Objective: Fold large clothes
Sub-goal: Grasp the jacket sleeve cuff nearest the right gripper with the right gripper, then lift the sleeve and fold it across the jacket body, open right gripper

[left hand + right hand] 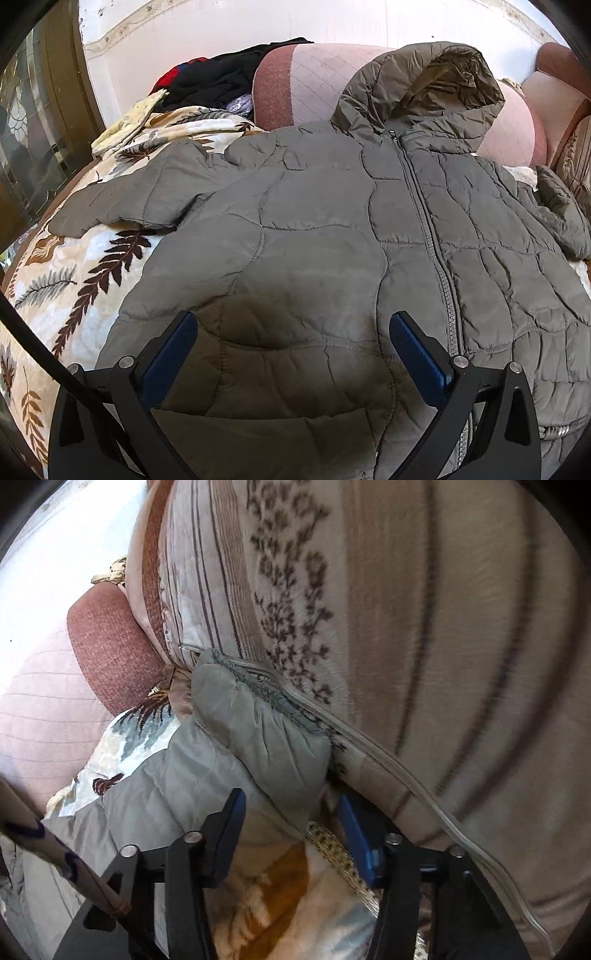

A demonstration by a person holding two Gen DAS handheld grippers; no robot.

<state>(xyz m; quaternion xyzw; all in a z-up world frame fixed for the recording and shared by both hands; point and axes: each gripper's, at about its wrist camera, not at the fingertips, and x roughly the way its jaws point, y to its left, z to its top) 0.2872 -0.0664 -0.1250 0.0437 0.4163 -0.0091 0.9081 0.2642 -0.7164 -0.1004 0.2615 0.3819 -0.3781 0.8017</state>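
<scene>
Jacket (pixel 332 229) spread face-up, zipped, on the leaf-print blanket (pixel 74 280), hood against pink cushions.
Left tool (pixel 293 325) hovers spread above its hem. Only the right view shows the cuff (pixel 258 731) jammed against a striped cushion (pixel 424 627), between the half-spread right tool (pixel 291 805) fingers, unpinched.

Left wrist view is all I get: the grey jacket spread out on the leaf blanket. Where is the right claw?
Observer: The right claw is down at the end of the grey sleeve.
Operator: Has it gripped it?
Observer: Not visibly. Its jaws stand apart, with the sleeve's end lying partly between them.
Operator: Anything crowding it?
Observer: A striped cushion lies right against that sleeve end.
</scene>
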